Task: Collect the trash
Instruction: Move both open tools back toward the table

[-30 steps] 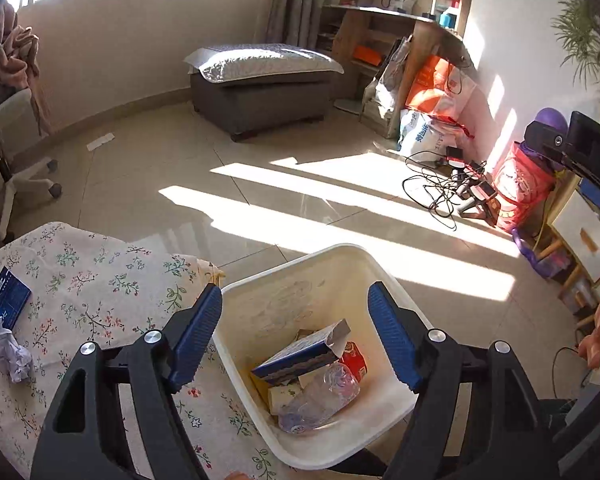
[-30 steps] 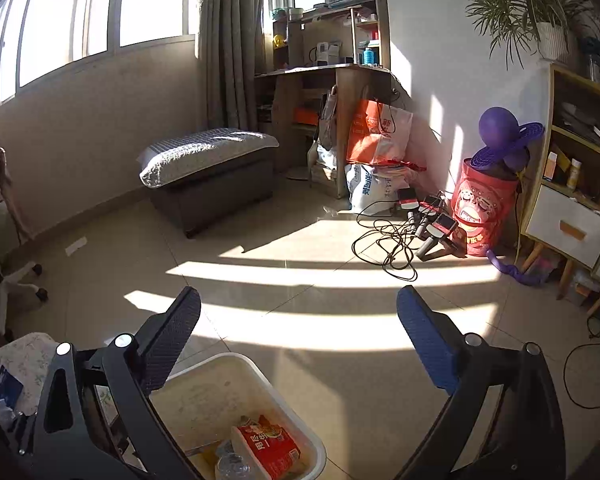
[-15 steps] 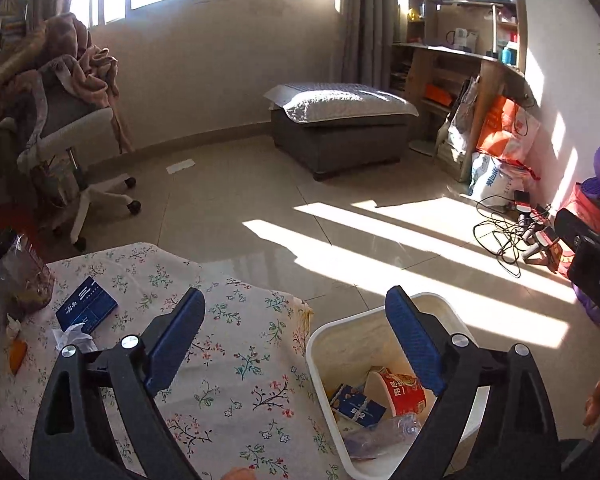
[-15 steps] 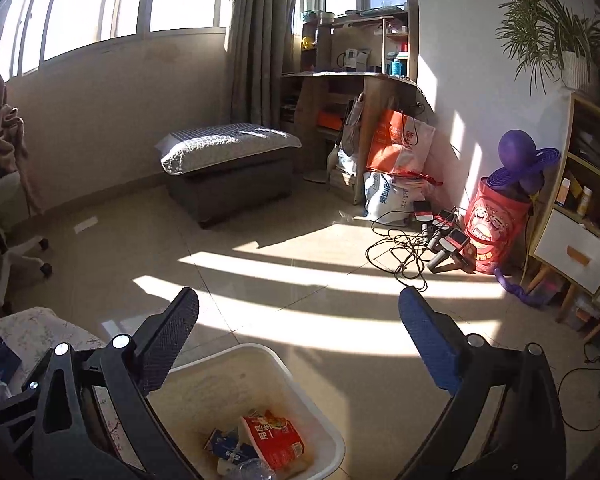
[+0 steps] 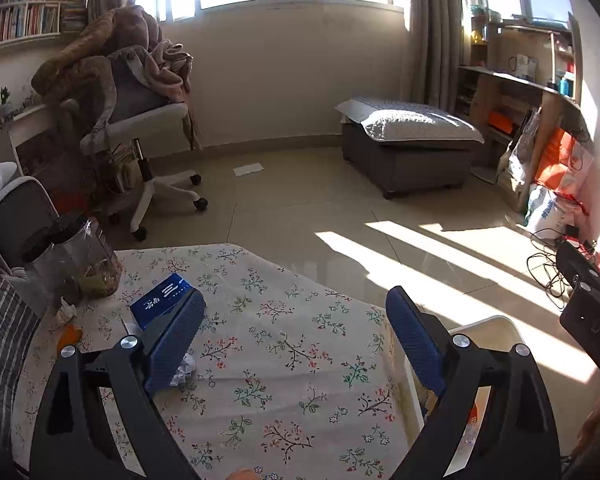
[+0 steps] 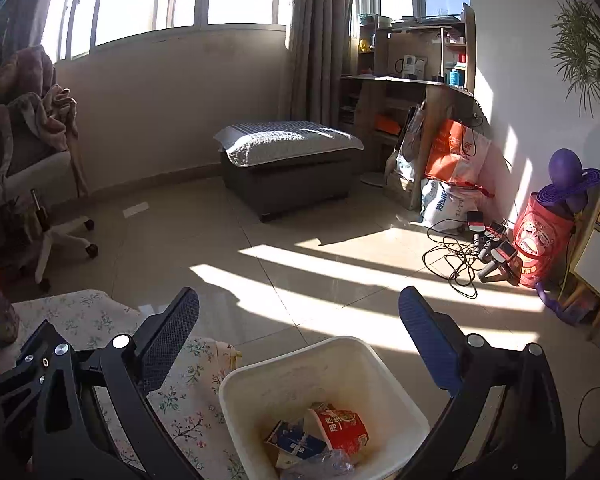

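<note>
- Swinging away from the white bin [image 6: 396, 392] since a second ago, the left hand-held gripper [image 5: 296, 328] is now hanging over the floral worktop [image 5: 284, 360], its jaws having just been opening; they are standing wide with nothing between them.
- Beside its left pad, a crumpled white paper [image 5: 183, 372] is lying on the cloth, partly hidden by that pad, and a blue packet [image 5: 162, 300] is lying flat just behind it.
- Farther left, one clear jar [image 5: 80, 260] with a dark lid is standing upright, with a second small paper wad [image 5: 66, 312] and an orange scrap [image 5: 70, 336] near it.
- The right hand-held gripper [image 6: 300, 332] is hovering above the bin, jaws spread wide and holding nothing.
- The bin is sitting on the floor against the worktop's edge, holding one red paper cup [image 6: 340, 428], one blue carton [image 6: 296, 440] and one clear crushed bottle [image 6: 324, 468].
- Beyond, one grey ottoman [image 6: 288, 172] is standing by the window wall.
</note>
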A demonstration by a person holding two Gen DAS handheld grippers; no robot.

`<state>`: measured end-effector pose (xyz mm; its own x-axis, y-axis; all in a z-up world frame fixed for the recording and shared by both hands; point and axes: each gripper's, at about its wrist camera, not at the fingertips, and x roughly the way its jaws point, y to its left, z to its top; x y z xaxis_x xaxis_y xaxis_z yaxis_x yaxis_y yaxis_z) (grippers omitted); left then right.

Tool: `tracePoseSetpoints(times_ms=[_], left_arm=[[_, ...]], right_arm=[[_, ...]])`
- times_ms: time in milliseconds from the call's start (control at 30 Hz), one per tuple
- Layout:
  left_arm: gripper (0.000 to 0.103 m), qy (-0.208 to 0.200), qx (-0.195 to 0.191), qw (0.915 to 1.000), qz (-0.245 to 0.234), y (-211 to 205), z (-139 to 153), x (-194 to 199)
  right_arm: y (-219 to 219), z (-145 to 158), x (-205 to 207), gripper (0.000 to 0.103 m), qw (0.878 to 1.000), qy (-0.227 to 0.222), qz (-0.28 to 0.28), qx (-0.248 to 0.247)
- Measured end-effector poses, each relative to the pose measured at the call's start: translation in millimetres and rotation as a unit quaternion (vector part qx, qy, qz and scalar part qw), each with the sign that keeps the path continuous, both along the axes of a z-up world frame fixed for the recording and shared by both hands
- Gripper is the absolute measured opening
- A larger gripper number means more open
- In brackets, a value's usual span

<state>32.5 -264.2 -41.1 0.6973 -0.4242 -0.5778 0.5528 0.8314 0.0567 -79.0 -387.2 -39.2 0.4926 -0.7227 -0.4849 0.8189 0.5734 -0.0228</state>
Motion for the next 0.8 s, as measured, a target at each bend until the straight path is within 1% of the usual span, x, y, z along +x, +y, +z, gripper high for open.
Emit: tracePoseSetpoints(times_ms=[233, 433, 633, 800], left_arm=[[0.090, 0.005, -0.001, 0.9984, 0.056, 48.4, 0.6, 28.3], [0.090, 0.007, -0.003, 0.9953, 0.097, 91.5, 0.2, 48.6], [0.090, 0.022, 0.001, 0.9905, 0.136, 132.5, -6.5, 69.9], [0.090, 0.039, 0.016, 0.9844, 0.171, 163.3, -18.5, 95.9]], right_arm=[[35.7, -1.0, 34.4, 0.096, 0.999, -0.002, 0.041, -0.003], [65.2, -6.0, 63.4, 0.096, 0.997, 0.009, 0.075, -0.004], [98.5, -15.6, 94.7, 0.096, 0.993, 0.027, 0.112, -0.004], [131.4, -26.4, 119.5, 0.096, 0.987, 0.049, 0.153, -0.009]])
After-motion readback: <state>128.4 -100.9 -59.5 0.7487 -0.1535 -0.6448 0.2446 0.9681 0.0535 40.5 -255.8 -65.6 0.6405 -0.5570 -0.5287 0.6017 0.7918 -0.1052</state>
